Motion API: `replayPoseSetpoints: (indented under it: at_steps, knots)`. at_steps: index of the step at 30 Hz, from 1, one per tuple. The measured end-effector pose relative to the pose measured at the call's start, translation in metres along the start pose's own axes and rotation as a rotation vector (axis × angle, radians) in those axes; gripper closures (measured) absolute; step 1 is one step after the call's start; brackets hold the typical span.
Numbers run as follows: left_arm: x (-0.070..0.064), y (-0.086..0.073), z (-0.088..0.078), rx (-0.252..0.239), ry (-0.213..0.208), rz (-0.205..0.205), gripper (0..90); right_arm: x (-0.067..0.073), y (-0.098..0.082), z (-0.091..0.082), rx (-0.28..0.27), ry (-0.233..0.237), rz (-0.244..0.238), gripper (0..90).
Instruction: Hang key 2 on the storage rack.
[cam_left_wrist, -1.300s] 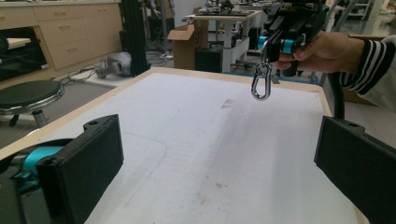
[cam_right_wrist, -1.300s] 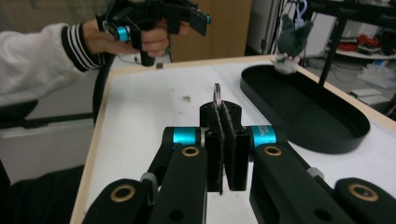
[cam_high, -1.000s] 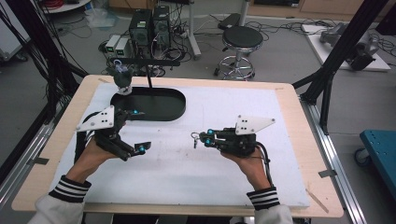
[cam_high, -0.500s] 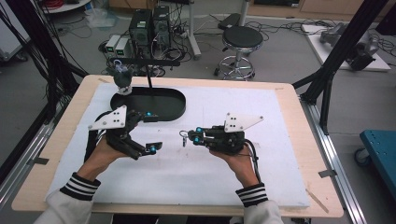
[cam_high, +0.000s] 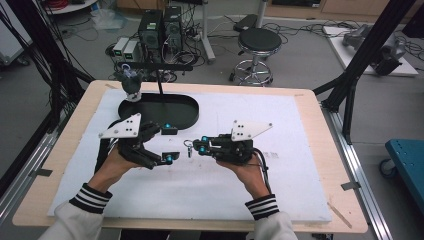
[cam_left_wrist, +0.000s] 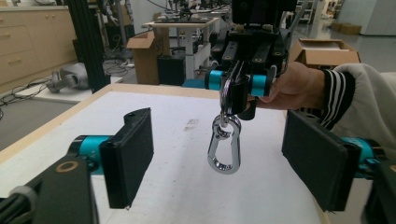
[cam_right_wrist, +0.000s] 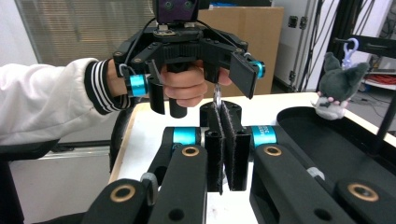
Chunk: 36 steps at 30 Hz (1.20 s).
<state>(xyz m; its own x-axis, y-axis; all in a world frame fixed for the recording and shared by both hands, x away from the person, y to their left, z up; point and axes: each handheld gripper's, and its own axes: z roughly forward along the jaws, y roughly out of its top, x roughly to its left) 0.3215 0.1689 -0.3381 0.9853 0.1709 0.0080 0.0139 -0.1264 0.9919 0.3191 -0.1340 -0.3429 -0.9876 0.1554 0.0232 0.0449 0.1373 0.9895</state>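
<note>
My right gripper (cam_high: 201, 148) has its pads pressed together on the top ring of a silver carabiner clip (cam_left_wrist: 224, 145), which hangs straight down from it above the white table mat (cam_high: 280, 130) without touching it. In the right gripper view the pads meet flat, with a sliver of metal rising between them.

My left gripper (cam_high: 169, 145) faces it, jaws apart, one pad on each side of the hanging clip and neither touching it. A second ago the two grippers were well apart across the mat. Now they are near, tip to tip, and the left jaws have just been closing, with the clip between them. I judge this to be a handover about to happen: the left needs only to finish closing on the clip's body.

Beyond the left gripper lies a black oval tray (cam_high: 186, 111); what shows of its floor looks bare. A grey plush toy (cam_high: 130, 84) hangs from a black stand (cam_high: 159, 67) at the tray's far edge.
</note>
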Motion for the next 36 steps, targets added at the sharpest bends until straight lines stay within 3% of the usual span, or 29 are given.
replayPoseSetpoints:
  at_steps: [13, 26, 36]
  knots:
    - [0.0009, -0.0001, 0.0022, -0.005, -0.038, -0.013, 53.6, 0.0014, 0.0002, 0.0076, 0.007, 0.013, -0.007, 88.6]
    - [-0.0017, 0.0002, 0.0055, -0.022, -0.071, -0.015, 71.7, 0.0013, -0.0001, 0.0089, 0.001, 0.020, -0.005, 88.6]
    - [-0.0008, 0.0004, 0.0045, -0.034, -0.065, -0.015, 82.2, 0.0021, 0.0008, 0.0076, -0.004, 0.028, -0.013, 88.6]
